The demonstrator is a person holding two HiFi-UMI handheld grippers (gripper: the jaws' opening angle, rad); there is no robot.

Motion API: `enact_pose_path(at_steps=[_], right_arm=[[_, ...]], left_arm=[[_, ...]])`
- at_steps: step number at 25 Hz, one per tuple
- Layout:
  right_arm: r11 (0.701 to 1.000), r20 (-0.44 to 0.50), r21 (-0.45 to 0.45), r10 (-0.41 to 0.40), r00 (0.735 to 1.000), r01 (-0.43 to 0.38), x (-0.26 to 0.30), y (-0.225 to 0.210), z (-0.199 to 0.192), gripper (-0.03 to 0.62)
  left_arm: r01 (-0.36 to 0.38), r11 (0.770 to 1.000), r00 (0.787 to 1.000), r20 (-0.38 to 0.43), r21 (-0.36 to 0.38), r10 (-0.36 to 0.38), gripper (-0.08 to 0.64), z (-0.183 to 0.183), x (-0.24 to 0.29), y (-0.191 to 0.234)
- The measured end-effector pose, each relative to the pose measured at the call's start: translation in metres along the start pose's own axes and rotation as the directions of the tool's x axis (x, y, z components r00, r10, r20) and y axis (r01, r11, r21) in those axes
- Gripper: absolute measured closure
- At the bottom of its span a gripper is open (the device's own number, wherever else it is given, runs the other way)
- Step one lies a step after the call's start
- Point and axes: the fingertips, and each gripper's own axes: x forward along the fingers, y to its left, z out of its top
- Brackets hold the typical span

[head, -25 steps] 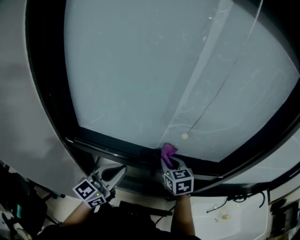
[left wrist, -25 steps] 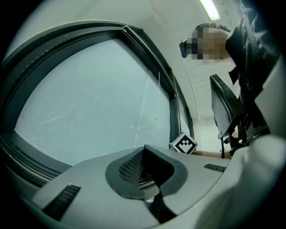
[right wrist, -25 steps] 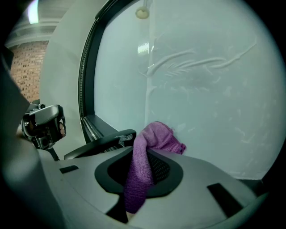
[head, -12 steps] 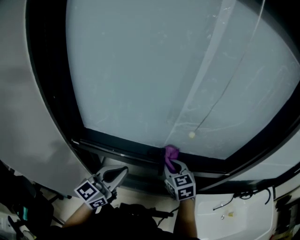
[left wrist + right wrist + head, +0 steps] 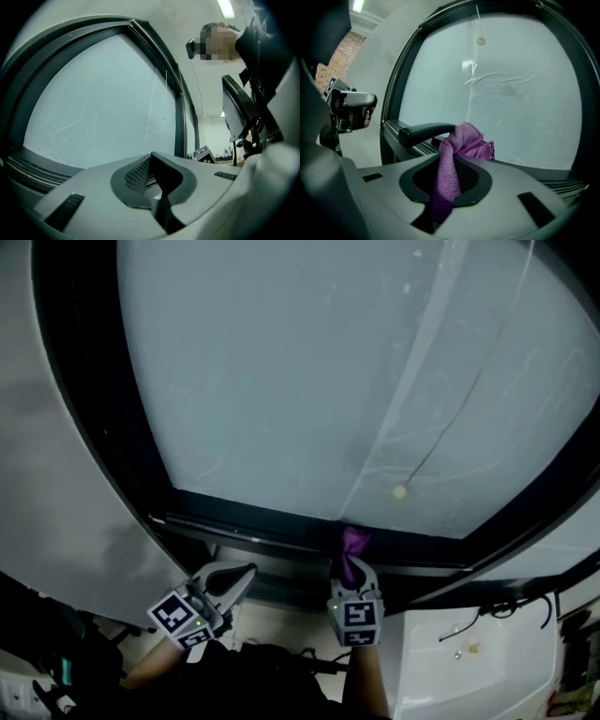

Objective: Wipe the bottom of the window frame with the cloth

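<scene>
A purple cloth [image 5: 352, 547] [image 5: 457, 152] is pinched in my right gripper [image 5: 353, 568] [image 5: 452, 176], whose jaws are shut on it. The cloth's bunched end rests against the black bottom rail of the window frame [image 5: 262, 526] [image 5: 562, 176], beside a black window handle [image 5: 424, 131]. My left gripper [image 5: 232, 579] [image 5: 150, 176] hangs lower left, below the rail and off it, jaws shut with nothing between them.
The frosted window pane [image 5: 309, 371] fills the upper view, with a blind cord ending in a small white bead [image 5: 399, 491]. A grey wall [image 5: 56, 502] stands at the left. A white surface [image 5: 469, 662] with cables lies at the bottom right.
The right gripper with the cloth has slid a little to the right along the bottom rail. The left gripper has kept its place.
</scene>
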Motion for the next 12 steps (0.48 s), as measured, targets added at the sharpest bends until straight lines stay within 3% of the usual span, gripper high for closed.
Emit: enact_pose_path(at_steps=[7, 12], right_arm=[[1.000, 0.024, 0.017, -0.007, 1.000, 0.007, 0.000, 0.002, -0.004, 0.526], [1.000, 0.062, 0.011, 0.005, 0.998, -0.006, -0.003, 0.003, -0.001, 0.526]], left_arm=[[-0.136, 0.991, 0.991, 0.020, 0.008, 0.135, 0.560, 0.004, 0.003, -0.006], [-0.297, 0.954, 0.954, 0.055, 0.039, 0.295, 0.560, 0.006, -0.014, 0.004]])
